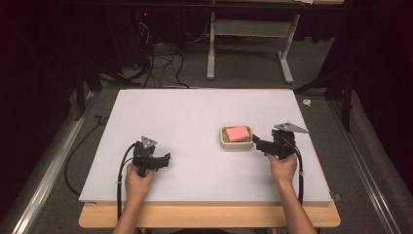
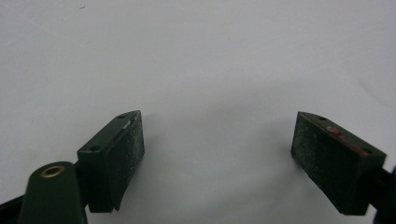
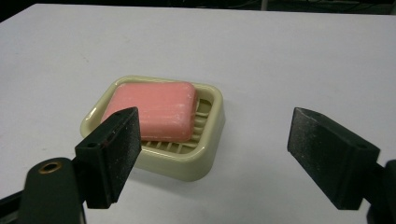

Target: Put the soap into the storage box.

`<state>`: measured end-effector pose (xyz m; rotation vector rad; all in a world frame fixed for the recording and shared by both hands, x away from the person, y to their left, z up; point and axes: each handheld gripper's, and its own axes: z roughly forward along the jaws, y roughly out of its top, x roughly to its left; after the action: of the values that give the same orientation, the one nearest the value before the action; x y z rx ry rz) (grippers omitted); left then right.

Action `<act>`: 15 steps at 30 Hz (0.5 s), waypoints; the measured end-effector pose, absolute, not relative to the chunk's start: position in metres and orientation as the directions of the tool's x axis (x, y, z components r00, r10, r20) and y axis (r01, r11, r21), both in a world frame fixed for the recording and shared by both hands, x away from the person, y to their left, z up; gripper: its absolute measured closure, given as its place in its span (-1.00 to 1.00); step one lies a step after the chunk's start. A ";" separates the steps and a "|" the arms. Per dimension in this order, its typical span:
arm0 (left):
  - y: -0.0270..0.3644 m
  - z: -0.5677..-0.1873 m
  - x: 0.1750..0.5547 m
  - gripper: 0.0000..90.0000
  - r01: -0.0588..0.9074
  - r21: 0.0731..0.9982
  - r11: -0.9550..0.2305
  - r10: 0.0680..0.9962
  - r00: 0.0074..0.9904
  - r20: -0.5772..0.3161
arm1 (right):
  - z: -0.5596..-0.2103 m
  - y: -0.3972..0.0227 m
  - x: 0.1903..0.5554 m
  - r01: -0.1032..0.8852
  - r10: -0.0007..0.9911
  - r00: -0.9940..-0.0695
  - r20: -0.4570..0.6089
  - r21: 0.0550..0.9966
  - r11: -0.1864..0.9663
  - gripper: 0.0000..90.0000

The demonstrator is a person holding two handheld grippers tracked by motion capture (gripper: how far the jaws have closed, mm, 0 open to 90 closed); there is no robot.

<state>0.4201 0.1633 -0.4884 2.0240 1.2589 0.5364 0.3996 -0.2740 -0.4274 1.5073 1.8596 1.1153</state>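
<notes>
A pink bar of soap lies in a cream slotted soap dish on the white table, right of centre. My right gripper stands open just right of the dish, its jaws pointing at it and apart from it, with nothing between them. My left gripper rests low over the bare white table at the front left, open and holding nothing. A hand holds each gripper from the near edge.
The white board lies on a wooden table. Behind it on the dark floor are cables and a grey metal frame. A small white object lies off the board's far right corner.
</notes>
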 end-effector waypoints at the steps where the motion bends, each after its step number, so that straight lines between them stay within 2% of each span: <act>1: 0.163 -0.488 0.420 -0.61 0.613 0.732 -0.297 0.895 0.446 -0.010 | -0.427 -0.275 0.399 0.550 0.957 -0.266 0.112 0.833 0.055 -0.60; 15: 0.163 -0.488 0.420 -0.61 0.613 0.732 -0.297 0.895 0.446 -0.010 | -0.425 -0.287 0.387 0.544 0.956 -0.259 0.136 0.839 0.028 -0.59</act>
<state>0.4202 0.1634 -0.4883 2.0243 1.2589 0.5357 0.3869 -0.2874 -0.4251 1.5192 1.8378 1.1444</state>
